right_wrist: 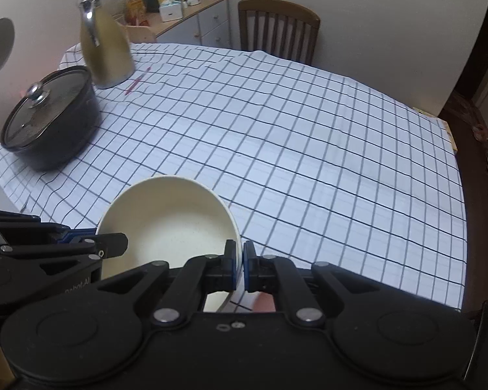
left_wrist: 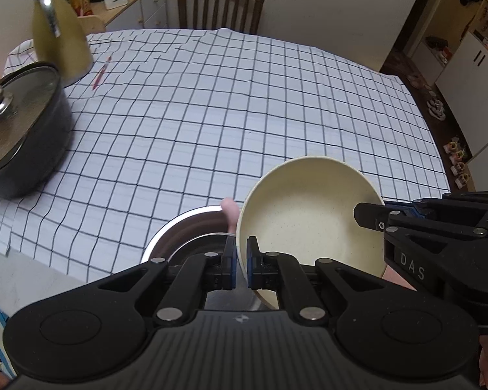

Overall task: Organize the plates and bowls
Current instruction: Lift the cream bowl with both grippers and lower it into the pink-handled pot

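Left wrist view: left gripper pinches the near rim of the cream bowl, fingers pressed on the wall from both sides; right gripper pinches the opposite rim likewise. Bowl hangs tilted above the checked tablecloth, just beside and partly over a steel bowl — likely two-handed carry for nesting into it. A pinkish bit shows behind the cream bowl, cannot tell what. Black lidded pot and gold jug sit well apart from the bowl, far left; nothing blocks the path
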### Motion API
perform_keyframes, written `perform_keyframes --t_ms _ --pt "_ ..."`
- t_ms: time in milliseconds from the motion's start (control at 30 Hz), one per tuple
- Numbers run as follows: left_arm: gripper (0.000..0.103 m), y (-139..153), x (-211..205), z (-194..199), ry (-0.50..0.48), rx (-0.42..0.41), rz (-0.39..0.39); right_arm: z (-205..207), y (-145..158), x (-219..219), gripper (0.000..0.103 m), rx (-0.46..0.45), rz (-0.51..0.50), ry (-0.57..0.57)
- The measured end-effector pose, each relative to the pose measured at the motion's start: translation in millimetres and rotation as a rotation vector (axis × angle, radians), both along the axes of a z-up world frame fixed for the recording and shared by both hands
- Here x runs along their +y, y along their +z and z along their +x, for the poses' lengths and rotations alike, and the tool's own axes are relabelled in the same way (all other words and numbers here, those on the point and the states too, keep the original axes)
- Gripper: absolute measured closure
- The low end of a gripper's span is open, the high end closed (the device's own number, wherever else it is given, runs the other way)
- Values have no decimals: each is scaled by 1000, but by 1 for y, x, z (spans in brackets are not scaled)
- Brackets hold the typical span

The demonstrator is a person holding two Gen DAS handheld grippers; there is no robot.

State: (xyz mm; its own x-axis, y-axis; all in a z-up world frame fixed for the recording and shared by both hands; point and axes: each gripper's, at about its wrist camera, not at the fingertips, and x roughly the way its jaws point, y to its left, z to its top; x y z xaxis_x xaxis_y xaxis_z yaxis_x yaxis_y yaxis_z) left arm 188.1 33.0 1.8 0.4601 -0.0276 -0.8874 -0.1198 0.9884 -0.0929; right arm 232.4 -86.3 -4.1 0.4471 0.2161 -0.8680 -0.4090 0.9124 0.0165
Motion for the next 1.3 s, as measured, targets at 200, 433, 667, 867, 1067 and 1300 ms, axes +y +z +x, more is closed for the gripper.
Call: perform_keyframes --t_ms 200,433,667,867,1067,1300 --pt "98 -8 22 -16 34 17 11 -12 -8 25 98 16 6 32" --pt "98 -29 40 -28 54 49 31 -20 -26 50 98 46 0 57" --pt "98 -51 44 -28 52 69 49 -23 -49 59 99 82 -26 61" --pt "98 -66 42 -27 37 71 65 -24 -61 60 99 93 -44 66" --pt "98 -76 40 -26 25 74 71 -24 -74 61 98 111 -53 65" --pt "98 -80 42 -24 18 76 55 -24 -75 62 97 92 -63 62"
